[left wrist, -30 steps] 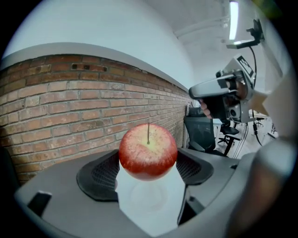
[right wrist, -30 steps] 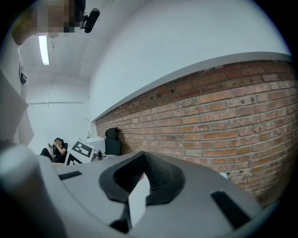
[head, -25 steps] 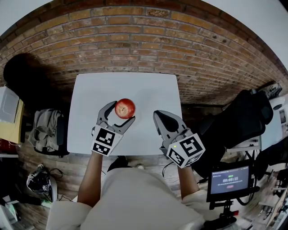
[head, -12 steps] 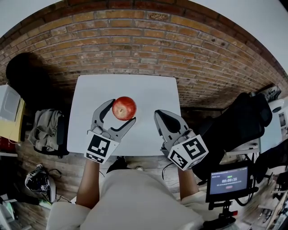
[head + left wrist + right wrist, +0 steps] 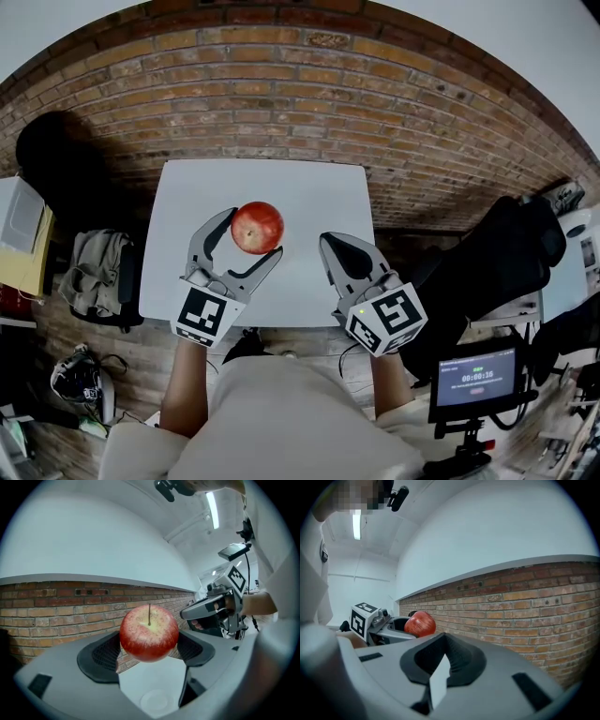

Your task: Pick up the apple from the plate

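A red apple with a short stem is clamped between the two jaws of my left gripper, held up in the air above the white table. In the left gripper view the apple fills the gap between the dark pads, and a white plate lies far below it on the table. My right gripper hovers over the table's right front part, shut with nothing in it. From the right gripper view the apple shows at the left in the other gripper.
Brick paving surrounds the small table. A black chair stands to the right, with a small screen on a stand near it. A grey bag lies left of the table, and a dark object sits further back left.
My left gripper has risen a little toward the head camera with the apple still in it. The right gripper has hardly moved.
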A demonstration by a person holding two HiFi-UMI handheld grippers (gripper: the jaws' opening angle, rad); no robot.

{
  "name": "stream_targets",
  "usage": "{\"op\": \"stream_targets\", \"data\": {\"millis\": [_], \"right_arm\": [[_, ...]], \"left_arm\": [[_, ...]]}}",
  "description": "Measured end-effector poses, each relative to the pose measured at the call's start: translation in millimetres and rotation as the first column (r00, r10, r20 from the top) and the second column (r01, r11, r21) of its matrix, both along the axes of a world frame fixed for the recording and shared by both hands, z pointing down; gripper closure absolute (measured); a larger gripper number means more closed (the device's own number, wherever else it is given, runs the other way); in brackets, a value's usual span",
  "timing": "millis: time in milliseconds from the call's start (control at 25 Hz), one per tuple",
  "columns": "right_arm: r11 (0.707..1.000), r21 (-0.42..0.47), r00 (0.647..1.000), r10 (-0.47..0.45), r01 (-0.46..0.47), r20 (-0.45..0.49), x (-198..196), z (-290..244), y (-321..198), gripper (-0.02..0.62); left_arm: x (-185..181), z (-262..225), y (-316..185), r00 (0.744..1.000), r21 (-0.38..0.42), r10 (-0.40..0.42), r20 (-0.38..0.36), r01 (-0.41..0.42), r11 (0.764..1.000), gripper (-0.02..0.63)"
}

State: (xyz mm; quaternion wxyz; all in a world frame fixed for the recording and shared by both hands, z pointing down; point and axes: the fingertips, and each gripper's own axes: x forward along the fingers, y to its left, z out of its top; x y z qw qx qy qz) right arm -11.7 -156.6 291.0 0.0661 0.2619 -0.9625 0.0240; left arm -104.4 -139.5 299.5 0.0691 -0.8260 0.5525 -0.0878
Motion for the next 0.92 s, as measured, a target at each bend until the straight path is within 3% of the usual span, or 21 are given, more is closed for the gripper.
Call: {"op": "stream_targets", "data": {"millis": [920], "right_arm": [[1.000, 0.002, 1.000, 0.004, -0.004, -0.001, 0.7, 1.0, 5.3, 0.595]], "left_arm": [[0.9, -4.7, 7.4, 1.000, 0.004, -0.002, -0.003, 0.002, 1.000, 0.222]]}}
